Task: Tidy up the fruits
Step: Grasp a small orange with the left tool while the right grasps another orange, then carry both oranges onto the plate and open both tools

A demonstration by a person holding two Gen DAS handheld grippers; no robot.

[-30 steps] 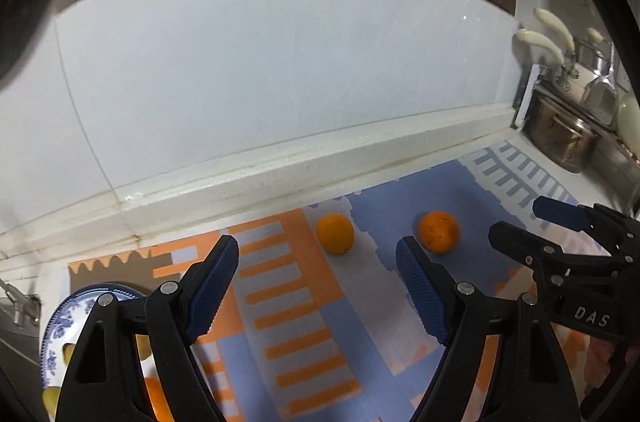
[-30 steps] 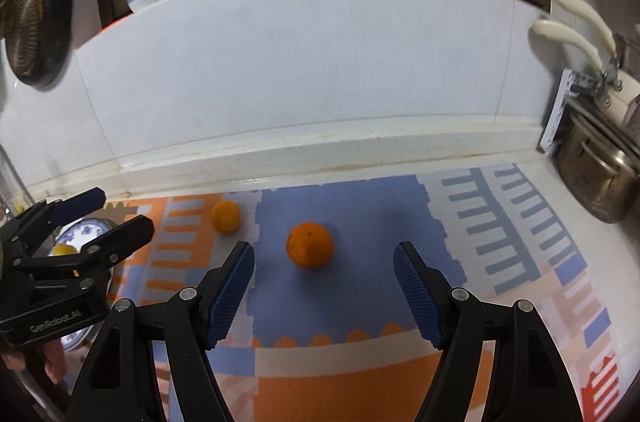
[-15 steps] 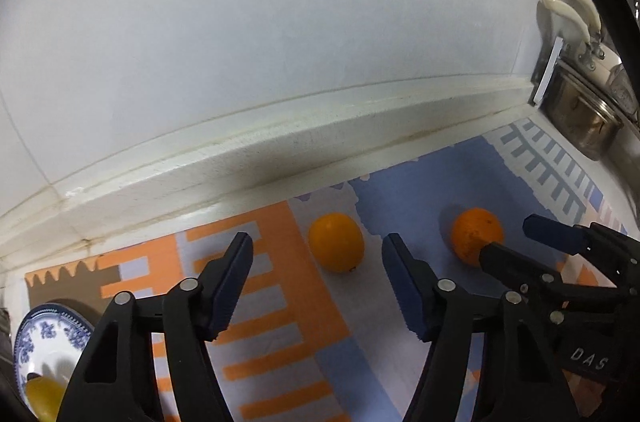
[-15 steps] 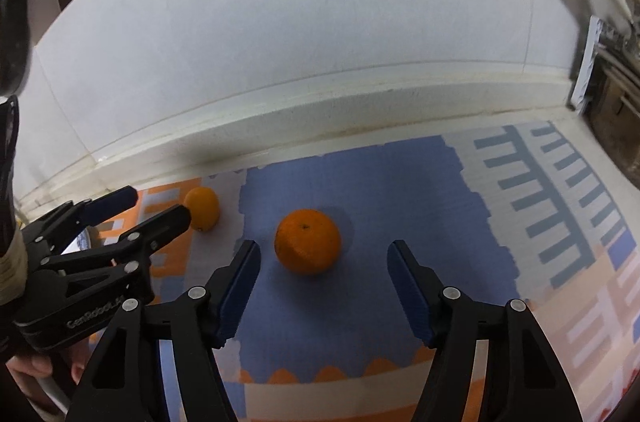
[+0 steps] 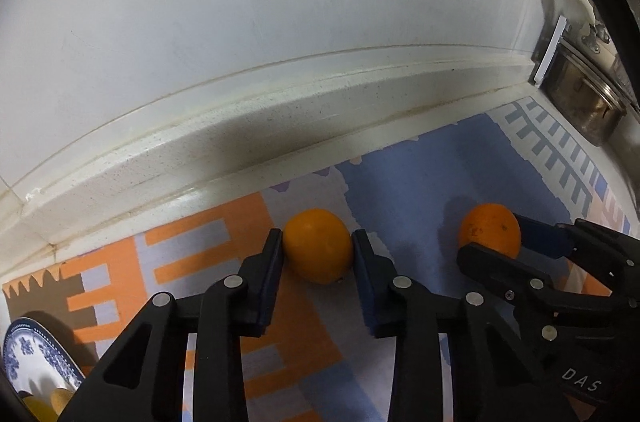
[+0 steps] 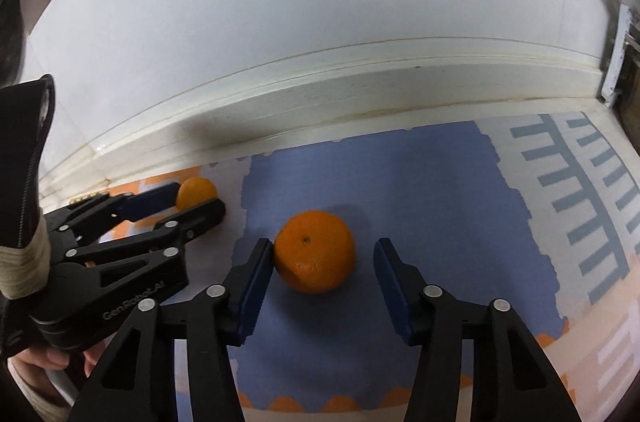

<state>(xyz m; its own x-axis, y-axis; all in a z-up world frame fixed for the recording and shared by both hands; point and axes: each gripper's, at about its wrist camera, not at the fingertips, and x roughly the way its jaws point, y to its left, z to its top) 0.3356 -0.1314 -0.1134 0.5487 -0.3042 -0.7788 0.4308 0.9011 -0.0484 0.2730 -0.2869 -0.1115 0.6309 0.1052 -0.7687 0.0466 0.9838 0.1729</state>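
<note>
Two oranges lie on a patterned mat (image 5: pixel 400 182). In the left wrist view my left gripper (image 5: pixel 318 246) is shut on the smaller orange (image 5: pixel 318 246), both pads touching its sides, the fruit still on the mat. In the right wrist view the bigger orange (image 6: pixel 314 256) sits between the pads of my right gripper (image 6: pixel 323 254). The left pad touches it; the right pad stands apart, so this gripper is open. The bigger orange also shows in the left wrist view (image 5: pixel 490 230), and the smaller one in the right wrist view (image 6: pixel 196 192).
A blue-and-white plate (image 5: pixel 36 362) holding yellow fruit lies at the lower left. A white ledge (image 5: pixel 280 126) and tiled wall run close behind the mat. A steel pot (image 5: pixel 584 102) stands at the far right.
Both grippers moved forward and down to the oranges. The left jaws closed onto the smaller orange. The right jaws narrowed around the bigger orange.
</note>
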